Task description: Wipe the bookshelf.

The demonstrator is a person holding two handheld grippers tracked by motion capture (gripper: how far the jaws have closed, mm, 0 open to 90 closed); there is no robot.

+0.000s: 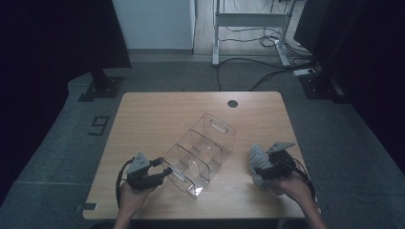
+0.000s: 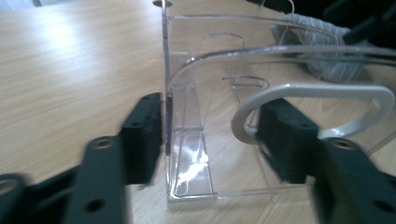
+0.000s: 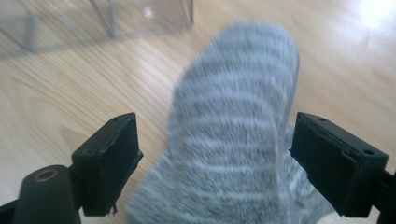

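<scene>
A clear plastic organizer (image 1: 213,125) with several dividers and a handle cutout lies at an angle mid-table. My left gripper (image 1: 165,171) is at its near left corner. In the left gripper view the left gripper (image 2: 210,140) straddles the organizer's (image 2: 196,84) thin side wall: one pad rests against the wall, the other stands well off it. A grey striped sock (image 1: 256,155) lies on the table to the right of the organizer. My right gripper (image 3: 215,154) is open around the sock (image 3: 233,126), with a gap at the left pad. The sock (image 2: 322,51) is also seen through the organizer.
The wooden table (image 1: 153,114) has a round cable hole (image 1: 232,103) at its far edge. Bare wood surrounds the organizer (image 3: 93,18) on all sides. Beyond the table are grey carpet, a white desk frame (image 1: 248,21) with cables, and dark stands at both sides.
</scene>
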